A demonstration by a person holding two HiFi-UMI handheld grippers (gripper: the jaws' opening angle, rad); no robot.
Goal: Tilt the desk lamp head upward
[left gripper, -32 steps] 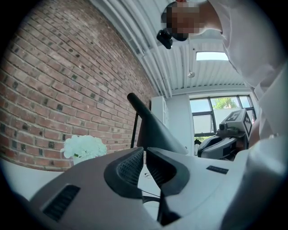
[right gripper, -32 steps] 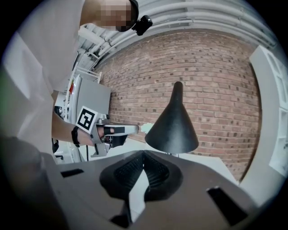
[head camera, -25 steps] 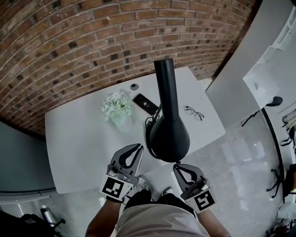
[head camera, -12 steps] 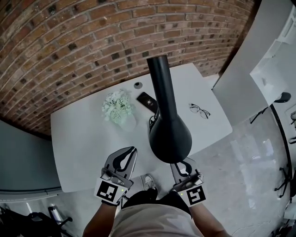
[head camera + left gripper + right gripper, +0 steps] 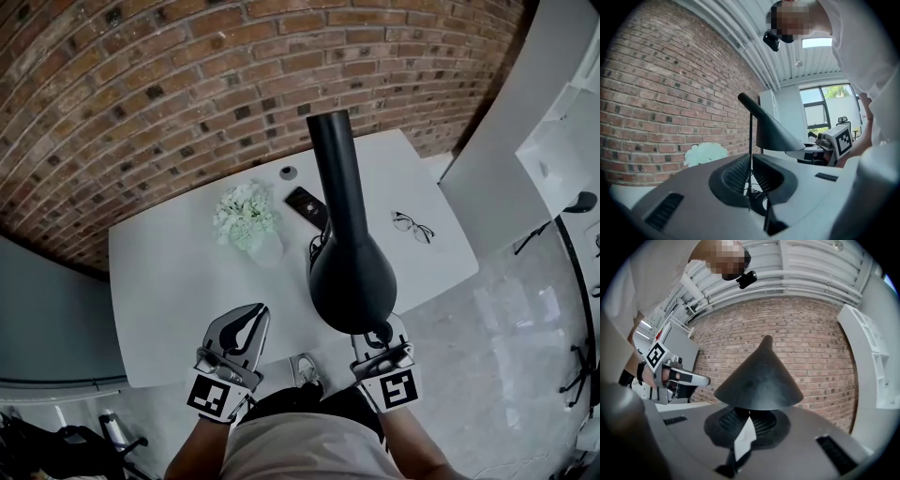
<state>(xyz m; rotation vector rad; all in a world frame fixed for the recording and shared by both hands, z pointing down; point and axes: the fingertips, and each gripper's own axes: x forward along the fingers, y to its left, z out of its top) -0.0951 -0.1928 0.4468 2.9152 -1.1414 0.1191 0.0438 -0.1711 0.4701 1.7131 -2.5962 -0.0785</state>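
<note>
A black desk lamp stands on the white table (image 5: 178,281); its cone-shaped head (image 5: 349,281) faces down towards me and its neck (image 5: 330,159) runs up and back. My right gripper (image 5: 378,330) is shut, and its tips sit just under the head's near rim; whether they touch it is hidden. In the right gripper view the lamp head (image 5: 759,383) fills the space right above the shut right gripper (image 5: 749,416). My left gripper (image 5: 259,307) is shut and empty, left of the head and apart from it. The left gripper view shows the lamp head (image 5: 776,133) and pole (image 5: 750,136) beyond the left gripper (image 5: 750,161).
On the table are pale flowers in a white vase (image 5: 246,217), a dark phone (image 5: 307,206), glasses (image 5: 413,228), a small round object (image 5: 288,172) and a cable coil (image 5: 317,251) at the lamp's base. A brick wall (image 5: 141,94) stands behind, a white panel (image 5: 506,159) at the right.
The right gripper has moved forward until its tips are under the lamp head's near rim. The left gripper has drifted left, away from the lamp. The lamp head looks unmoved.
</note>
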